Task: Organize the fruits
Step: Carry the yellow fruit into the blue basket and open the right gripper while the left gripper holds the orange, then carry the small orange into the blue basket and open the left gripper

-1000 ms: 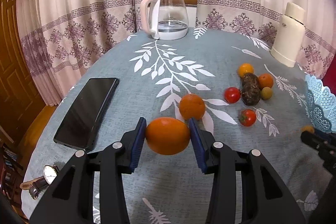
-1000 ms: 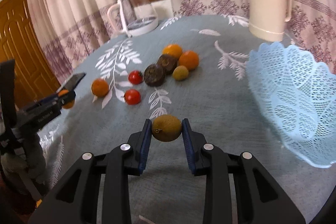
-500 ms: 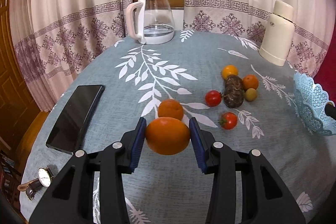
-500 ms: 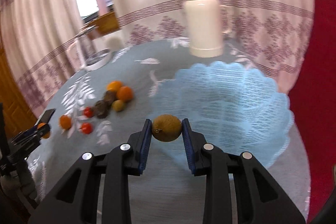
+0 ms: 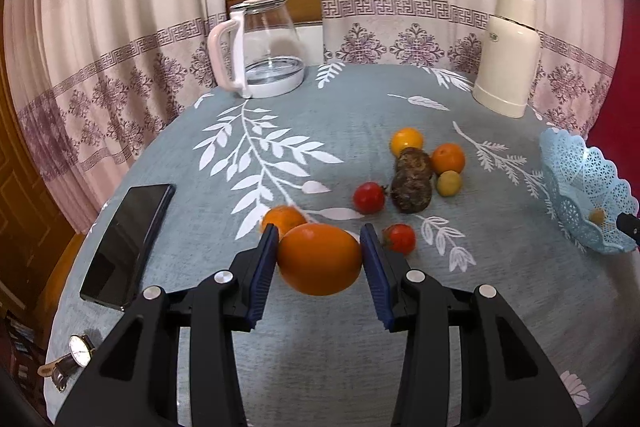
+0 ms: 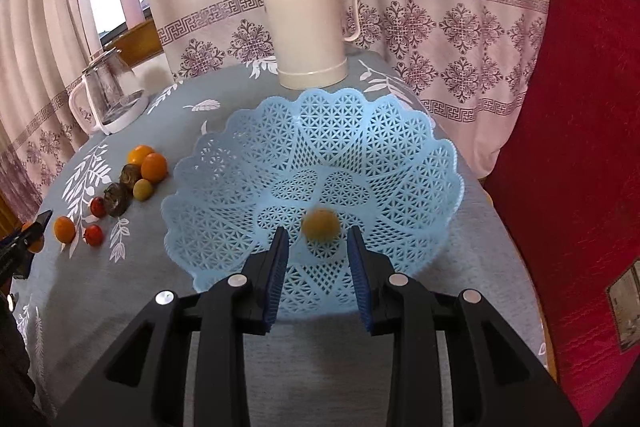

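Note:
My left gripper (image 5: 320,251) is shut on a large orange (image 5: 320,261), held above the grey leaf-print tablecloth (image 5: 248,315). Just behind it lies a second orange (image 5: 282,219), with two red tomatoes (image 5: 369,197), two dark rough fruits (image 5: 412,183) and small orange and yellow-green fruits further back. In the right wrist view my right gripper (image 6: 316,247) hangs over the near side of the blue lattice basket (image 6: 360,131). Its jaws stand slightly apart, and the brownish-green fruit (image 6: 320,225) is loose and blurred in the basket beyond the pads.
A cream thermos (image 6: 308,19) stands behind the basket and a glass kettle (image 5: 264,47) at the table's far edge. A black phone (image 5: 128,243) and a wristwatch (image 5: 78,351) lie at the left edge. Something large and red (image 6: 580,147) stands right of the table.
My right gripper swung from the table over the blue basket, and the brownish-green fruit left its pads and dropped into the basket. My left gripper carried the orange a little toward the fruit cluster.

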`<state>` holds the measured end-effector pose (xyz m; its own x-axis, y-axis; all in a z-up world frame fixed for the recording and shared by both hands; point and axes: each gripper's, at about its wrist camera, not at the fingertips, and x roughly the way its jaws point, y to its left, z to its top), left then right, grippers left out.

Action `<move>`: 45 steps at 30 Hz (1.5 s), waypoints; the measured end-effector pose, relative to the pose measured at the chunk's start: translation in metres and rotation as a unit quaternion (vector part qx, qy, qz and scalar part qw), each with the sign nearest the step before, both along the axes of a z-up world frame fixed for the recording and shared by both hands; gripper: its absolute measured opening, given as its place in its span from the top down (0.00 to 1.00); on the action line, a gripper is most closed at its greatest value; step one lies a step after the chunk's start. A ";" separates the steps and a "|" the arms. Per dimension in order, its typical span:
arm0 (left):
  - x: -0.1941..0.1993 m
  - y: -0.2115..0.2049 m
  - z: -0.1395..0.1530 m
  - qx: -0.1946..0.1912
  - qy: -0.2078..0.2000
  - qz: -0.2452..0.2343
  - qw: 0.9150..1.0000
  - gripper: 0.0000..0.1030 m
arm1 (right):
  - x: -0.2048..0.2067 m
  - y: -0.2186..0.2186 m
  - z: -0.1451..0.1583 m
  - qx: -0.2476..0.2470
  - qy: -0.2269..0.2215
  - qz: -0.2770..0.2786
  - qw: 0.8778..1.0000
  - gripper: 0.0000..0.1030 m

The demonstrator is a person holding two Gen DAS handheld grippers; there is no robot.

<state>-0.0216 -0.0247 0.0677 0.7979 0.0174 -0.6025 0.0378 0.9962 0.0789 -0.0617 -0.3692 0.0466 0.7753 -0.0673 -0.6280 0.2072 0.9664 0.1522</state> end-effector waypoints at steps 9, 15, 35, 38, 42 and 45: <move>0.001 -0.026 0.009 0.002 -0.009 -0.027 1.000 0.58 | -0.011 -0.008 0.006 -0.001 -0.039 -0.020 0.999 0.57; 0.000 -0.038 0.014 0.001 -0.013 -0.041 0.999 0.58 | -0.019 -0.003 0.010 -0.025 -0.068 -0.030 0.997 0.39; 0.008 -0.122 0.034 -0.011 -0.031 -0.139 0.990 0.58 | -0.041 -0.042 0.003 0.046 -0.120 -0.151 0.980 0.16; 0.009 -0.140 0.037 -0.020 -0.033 -0.166 0.985 0.58 | -0.042 -0.042 0.003 0.047 -0.121 -0.155 0.979 0.16; 0.009 -0.163 0.039 -0.026 -0.037 -0.200 0.979 0.58 | -0.043 -0.044 0.002 0.053 -0.124 -0.162 0.978 0.16; 0.009 -0.180 0.037 -0.028 -0.037 -0.225 0.973 0.58 | -0.043 -0.044 0.002 0.054 -0.122 -0.162 0.978 0.16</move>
<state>-0.0128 -0.2052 0.1047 0.7584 -0.3748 -0.5332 0.4669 0.8833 0.0432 -0.1047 -0.4133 0.0482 0.8523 -0.2777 -0.4433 0.4440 0.8322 0.3322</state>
